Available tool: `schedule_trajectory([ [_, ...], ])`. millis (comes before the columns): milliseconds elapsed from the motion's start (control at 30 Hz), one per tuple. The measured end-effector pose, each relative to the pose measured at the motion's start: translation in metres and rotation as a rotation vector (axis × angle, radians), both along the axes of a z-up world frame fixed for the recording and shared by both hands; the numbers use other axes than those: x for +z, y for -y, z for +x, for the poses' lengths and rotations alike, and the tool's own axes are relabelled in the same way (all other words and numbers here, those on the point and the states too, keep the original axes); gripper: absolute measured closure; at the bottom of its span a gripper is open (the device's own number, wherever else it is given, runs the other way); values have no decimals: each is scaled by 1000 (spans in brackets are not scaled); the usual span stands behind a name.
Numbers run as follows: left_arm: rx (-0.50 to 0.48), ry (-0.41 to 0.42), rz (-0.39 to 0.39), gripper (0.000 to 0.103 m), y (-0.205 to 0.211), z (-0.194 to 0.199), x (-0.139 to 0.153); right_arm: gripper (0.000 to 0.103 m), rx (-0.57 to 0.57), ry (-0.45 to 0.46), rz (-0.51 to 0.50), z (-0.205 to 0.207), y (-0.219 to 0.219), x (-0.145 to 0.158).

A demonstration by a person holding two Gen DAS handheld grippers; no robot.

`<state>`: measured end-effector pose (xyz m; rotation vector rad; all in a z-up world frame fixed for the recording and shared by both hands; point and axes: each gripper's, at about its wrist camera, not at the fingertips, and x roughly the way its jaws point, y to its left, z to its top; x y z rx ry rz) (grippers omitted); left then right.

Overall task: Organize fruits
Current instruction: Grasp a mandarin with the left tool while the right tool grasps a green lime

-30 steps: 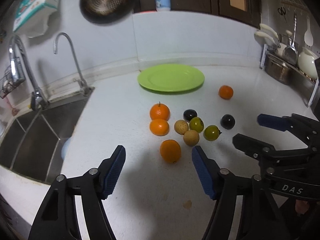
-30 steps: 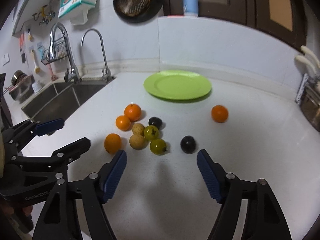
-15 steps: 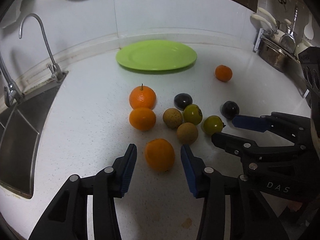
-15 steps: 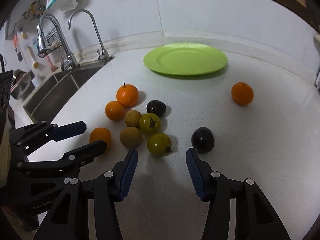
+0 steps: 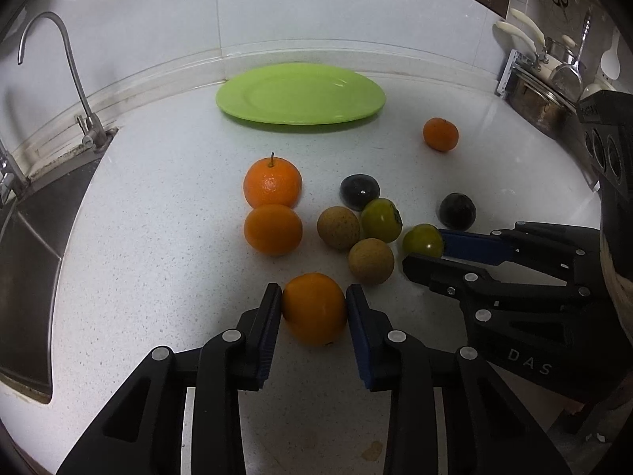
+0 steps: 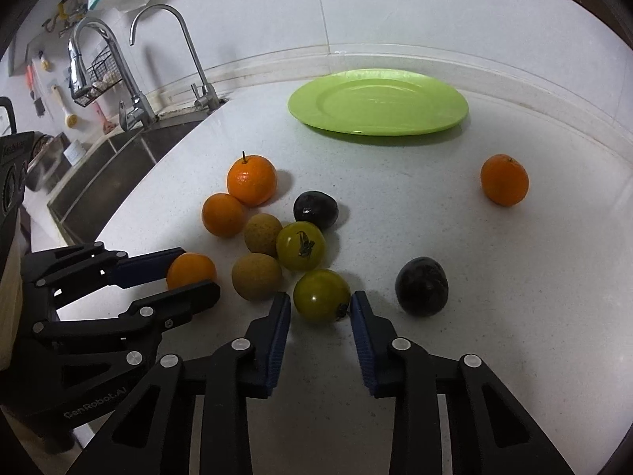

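Observation:
On the white counter, my left gripper (image 5: 312,291) has its blue pads pressed on both sides of an orange (image 5: 313,308), and its jaws are closing. The right gripper (image 6: 319,299) grips a green fruit (image 6: 321,295) between its pads, its jaws closing too. Both fruits rest on the counter. Beyond them lie two more oranges (image 5: 272,182), two brown fruits (image 5: 338,227), another green fruit (image 5: 381,219) and two dark plums (image 5: 359,191). A lone orange (image 5: 440,133) sits further right. The green plate (image 5: 300,93) stands bare at the back.
A sink (image 5: 27,237) with a curved faucet (image 5: 85,118) lies to the left, its edge close to the fruit. A rack of utensils and pots (image 5: 542,91) stands at the right against the wall. The counter's front edge runs just below the grippers.
Both grippers have come forward and down onto the fruit. Their jaws have narrowed from wide open until the pads touch, the left on the orange and the right on the green fruit.

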<state>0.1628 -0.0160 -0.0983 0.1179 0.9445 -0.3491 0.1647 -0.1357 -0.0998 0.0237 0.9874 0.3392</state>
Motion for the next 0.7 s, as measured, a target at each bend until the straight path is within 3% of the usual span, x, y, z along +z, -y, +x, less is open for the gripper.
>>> schedule_trajectory([
  [300, 1, 23, -14, 70, -2, -1, 14, 74, -10, 15, 16, -6, 3, 12],
  [700, -23, 125, -41, 70, -10, 5, 57, 74, -18, 113, 33, -12, 3, 60],
])
